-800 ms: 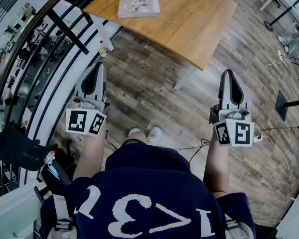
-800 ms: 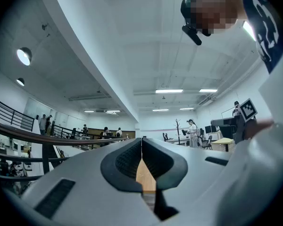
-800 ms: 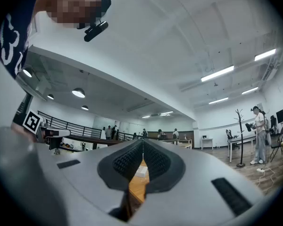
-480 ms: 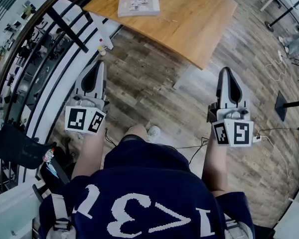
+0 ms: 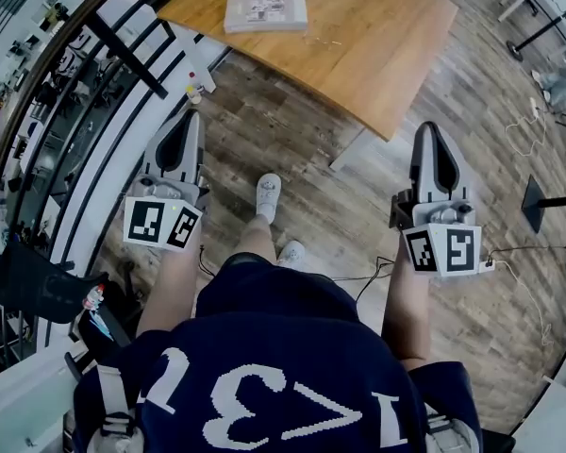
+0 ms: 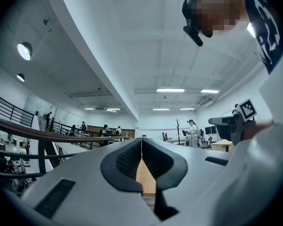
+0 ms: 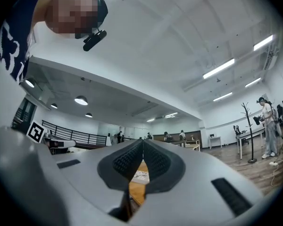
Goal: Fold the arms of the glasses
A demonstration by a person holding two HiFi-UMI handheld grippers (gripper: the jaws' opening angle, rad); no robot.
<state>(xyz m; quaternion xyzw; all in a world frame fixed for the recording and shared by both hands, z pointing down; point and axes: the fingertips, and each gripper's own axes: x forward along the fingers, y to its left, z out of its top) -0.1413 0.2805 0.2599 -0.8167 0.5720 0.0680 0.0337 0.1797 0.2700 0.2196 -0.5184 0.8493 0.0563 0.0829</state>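
Arriving with shut fingers is the likely slip. Your grey plastic left gripper (image 5: 186, 124) and its twin, the right gripper (image 5: 432, 132), both have fingers pressed together on nothing. Like that they would nudge what looks like thin wire-framed glasses (image 5: 323, 38) instead of catching an arm. The glasses lie far ahead on the light wooden bench (image 5: 396, 59), just beside a flat white box (image 5: 265, 12). Both hands sit forward at your sides, tipped slightly up, well short of the bench.

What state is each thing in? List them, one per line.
left gripper: shut, empty.
right gripper: shut, empty.
glasses: lying on the table, untouched; arms too small to tell.
box: lying flat on the table.
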